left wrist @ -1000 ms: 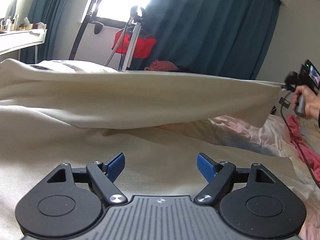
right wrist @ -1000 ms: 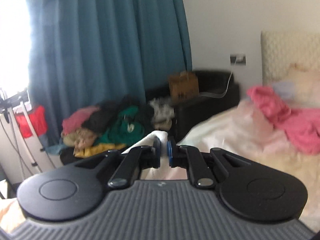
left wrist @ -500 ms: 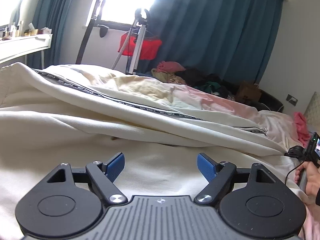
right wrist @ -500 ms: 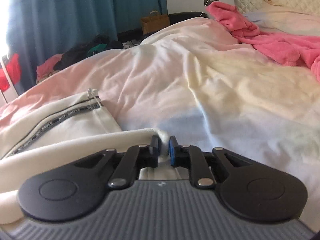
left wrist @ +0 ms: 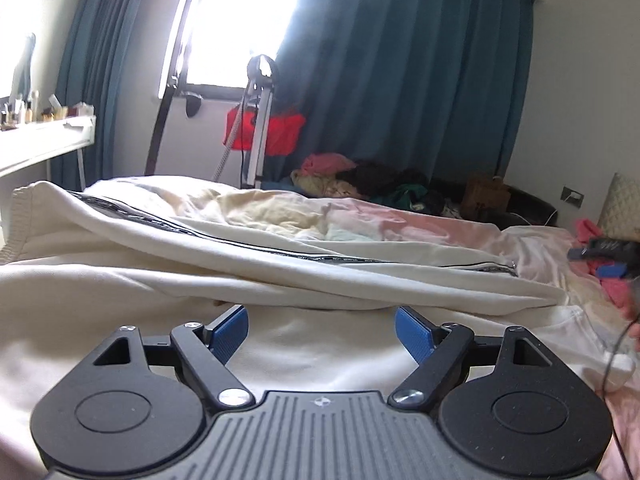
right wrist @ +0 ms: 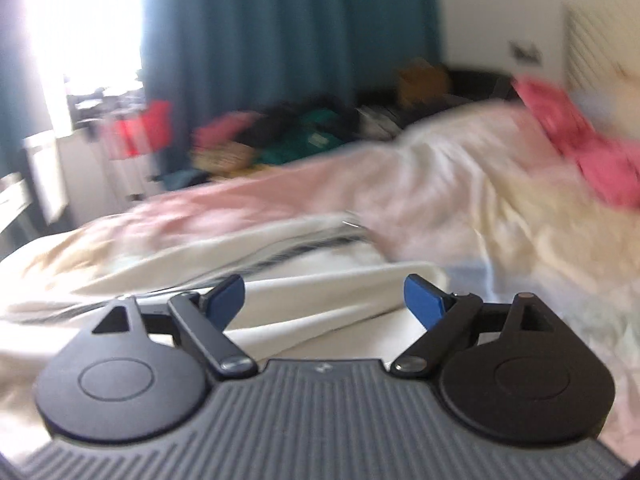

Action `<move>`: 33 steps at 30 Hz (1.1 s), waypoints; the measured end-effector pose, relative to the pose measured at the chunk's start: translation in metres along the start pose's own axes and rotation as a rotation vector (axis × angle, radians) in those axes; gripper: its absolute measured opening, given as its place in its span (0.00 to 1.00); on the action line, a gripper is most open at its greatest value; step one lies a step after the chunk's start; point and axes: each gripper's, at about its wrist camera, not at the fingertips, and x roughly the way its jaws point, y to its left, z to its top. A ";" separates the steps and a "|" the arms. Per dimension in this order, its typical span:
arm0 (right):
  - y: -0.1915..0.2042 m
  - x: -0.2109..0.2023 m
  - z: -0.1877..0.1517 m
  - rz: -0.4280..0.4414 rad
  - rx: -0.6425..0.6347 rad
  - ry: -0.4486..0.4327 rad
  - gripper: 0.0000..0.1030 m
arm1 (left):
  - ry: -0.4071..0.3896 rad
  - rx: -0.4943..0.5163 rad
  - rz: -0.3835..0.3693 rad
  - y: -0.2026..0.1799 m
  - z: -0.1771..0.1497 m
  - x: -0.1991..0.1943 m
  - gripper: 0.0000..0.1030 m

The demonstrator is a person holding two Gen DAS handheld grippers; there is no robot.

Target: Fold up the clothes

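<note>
While both claws stand wide with nothing between their blue pads, the cream zip-up garment lies spread across the bed just ahead of them. The left claw (left wrist: pixel 322 330) hovers low over the near cream panel at the bottom centre of its frame. The right claw (right wrist: pixel 324 300), seen in a blurred view, sits over a folded cream edge at lower centre; it also shows small at the right edge of the left view.

Beyond the pads, the garment (left wrist: pixel 280 264) runs as a long band across the middle of the frame, its dark zipper tape (left wrist: pixel 328 258) crossing from left to right, a ribbed hem at the far left. Under it lies the bed (left wrist: pixel 400 224) with its pale pink-and-cream cover.

The cloth looks soft, fairly thick and limp: it should sag and drag rather than hold shape. Ribbed hem and the zipper end seem the firmest places to pinch.
</note>
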 end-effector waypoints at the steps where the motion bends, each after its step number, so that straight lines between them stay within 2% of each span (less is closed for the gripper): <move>1: 0.012 -0.016 -0.003 0.022 -0.010 -0.002 0.86 | 0.008 0.013 0.008 -0.003 -0.003 -0.002 0.80; 6: 0.045 -0.078 -0.020 0.152 0.052 0.003 0.86 | -0.023 0.038 0.023 -0.011 -0.006 -0.025 0.80; 12: 0.074 -0.112 -0.042 0.199 -0.081 -0.041 0.85 | -0.048 0.036 0.062 -0.008 -0.004 -0.056 0.81; 13: 0.077 -0.113 -0.045 0.207 -0.083 -0.033 0.85 | -0.034 0.006 0.084 0.000 -0.005 -0.059 0.83; 17: 0.086 -0.114 -0.051 0.217 -0.120 -0.024 0.85 | 0.054 -0.154 0.195 0.039 -0.009 -0.066 0.85; 21: 0.083 -0.113 -0.054 0.214 -0.116 -0.023 0.85 | 0.239 -0.515 0.226 0.109 -0.016 -0.061 0.85; 23: 0.076 -0.113 -0.054 0.223 -0.092 -0.019 0.85 | 0.293 -0.681 0.252 0.140 -0.020 -0.064 0.84; 25: 0.069 -0.115 -0.055 0.226 -0.071 -0.033 0.85 | 0.287 -0.794 0.275 0.162 -0.022 -0.074 0.85; 28: 0.057 -0.113 -0.053 0.180 -0.031 -0.033 0.85 | 0.283 -0.955 0.291 0.192 -0.028 -0.086 0.85; 31: 0.043 -0.105 -0.052 0.136 0.029 -0.006 0.85 | 0.268 -1.131 0.252 0.220 -0.042 -0.093 0.81; 33: 0.034 -0.101 -0.052 0.111 0.044 -0.001 0.85 | 0.259 -1.213 0.218 0.234 -0.049 -0.095 0.79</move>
